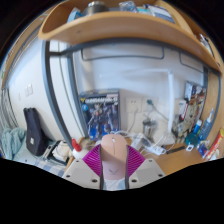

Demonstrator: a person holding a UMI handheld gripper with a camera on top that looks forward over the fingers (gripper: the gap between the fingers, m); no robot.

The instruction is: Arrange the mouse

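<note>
A pale pink computer mouse (114, 156) with a small logo on its back sits between my two fingers, held up off any surface. My gripper (114, 160) is shut on it, the magenta pads (93, 158) pressing its left and right sides. The mouse's nose points ahead toward the back wall. Its underside is hidden.
A wooden shelf (120, 28) with small items arches overhead. A boxed figure poster (100, 112) stands against the wall ahead. A black object (38, 130) is at the left, cluttered desk items with cables (190, 125) at the right, and a wooden desk edge (185, 158) lies below right.
</note>
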